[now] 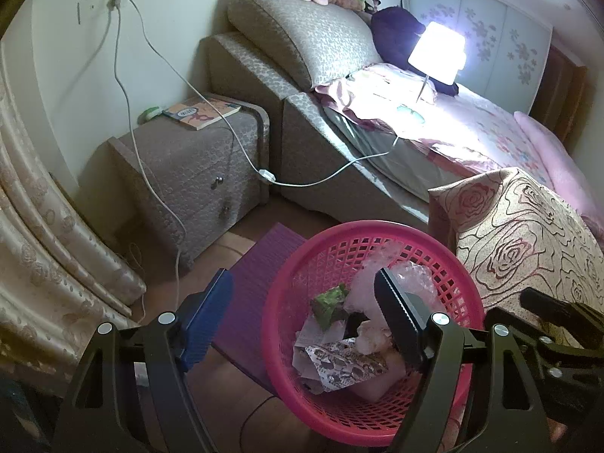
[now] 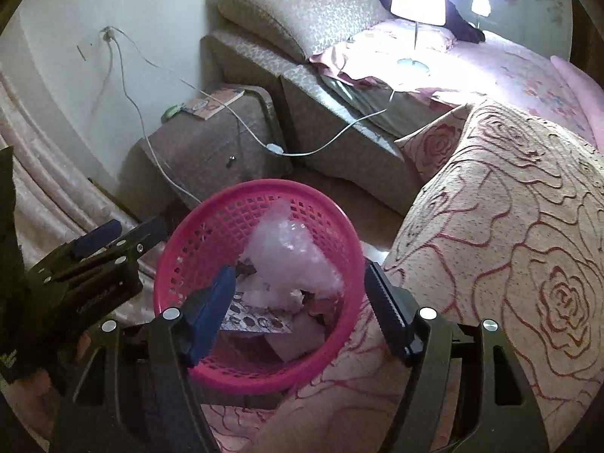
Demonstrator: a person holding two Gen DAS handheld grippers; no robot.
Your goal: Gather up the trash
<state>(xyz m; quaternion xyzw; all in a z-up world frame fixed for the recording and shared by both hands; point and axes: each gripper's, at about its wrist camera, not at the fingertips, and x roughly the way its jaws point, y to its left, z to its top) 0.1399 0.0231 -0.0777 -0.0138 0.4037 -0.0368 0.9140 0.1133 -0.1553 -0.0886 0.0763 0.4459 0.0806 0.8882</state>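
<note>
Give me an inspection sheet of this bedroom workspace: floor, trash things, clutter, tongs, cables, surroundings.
Surface: wooden floor, purple mat under the basket.
Job's things: pink basket holds bubble wrap, green wrapper, blister pack, paper scraps.
Clutter: book on the nightstand.
Tongs: left tongs open, empty; right tongs open above the basket, empty.
Cables: white cable from wall socket across the nightstand to the bed.
Surroundings: lit lamp on the bed, rose-patterned cushion, curtain.
</note>
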